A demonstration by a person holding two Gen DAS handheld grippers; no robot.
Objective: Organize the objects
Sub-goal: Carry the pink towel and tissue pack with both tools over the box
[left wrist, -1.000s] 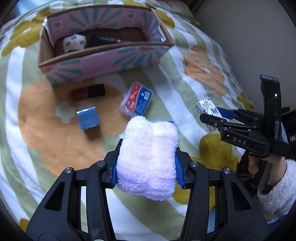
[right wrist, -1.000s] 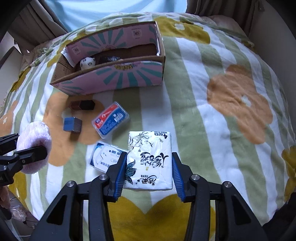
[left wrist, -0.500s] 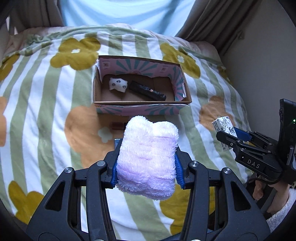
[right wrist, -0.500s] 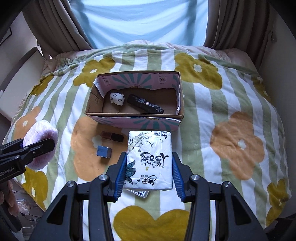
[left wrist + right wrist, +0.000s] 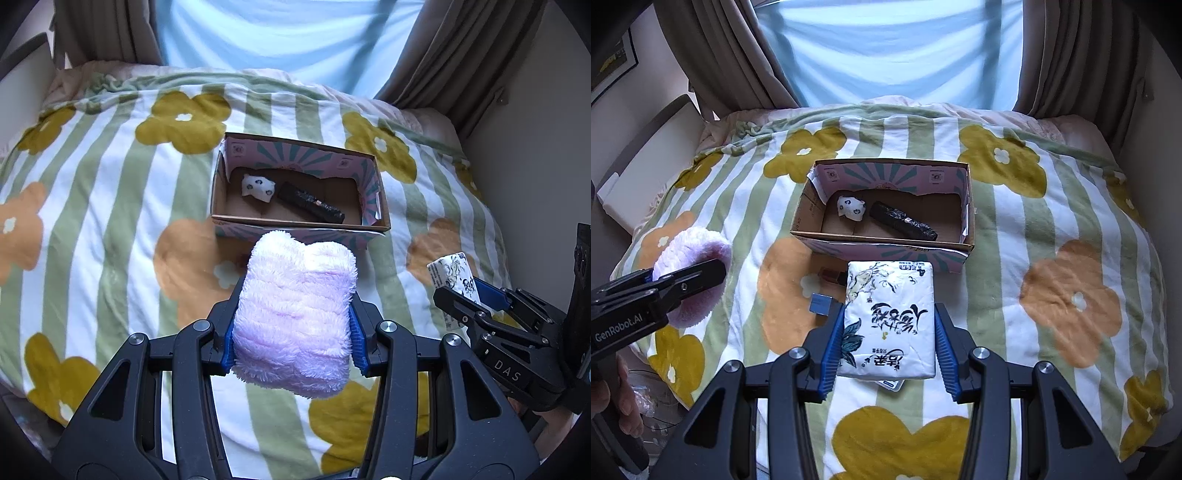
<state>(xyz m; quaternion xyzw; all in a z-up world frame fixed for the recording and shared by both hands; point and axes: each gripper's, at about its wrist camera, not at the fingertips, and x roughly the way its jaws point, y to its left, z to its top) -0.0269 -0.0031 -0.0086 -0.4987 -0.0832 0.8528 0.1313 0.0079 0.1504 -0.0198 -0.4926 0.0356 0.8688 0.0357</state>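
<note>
Fluffy pale-pink folded towel (image 5: 295, 325) sits pinched between the blue pads of the left gripper (image 5: 293, 334), held in the air on the near side of the open pink-and-teal cardboard box (image 5: 886, 251) that rests on the striped, flower-patterned blanket (image 5: 1052, 236). The right gripper (image 5: 888, 341) clamps a white plastic tissue pack with black brush lettering (image 5: 890, 317), also raised just in front of the box. Inside the box, a small white spotted pouch (image 5: 851, 207) lies toward its left end, with a long black wrapped item (image 5: 903, 220) just beside it toward the middle. On the blanket in front of the box, left of the tissue pack, lie a small dark-brown block (image 5: 833, 275) and a small blue cube (image 5: 820, 304). A corner of a white-and-blue packet (image 5: 890, 384) peeks out below the tissue pack.
</note>
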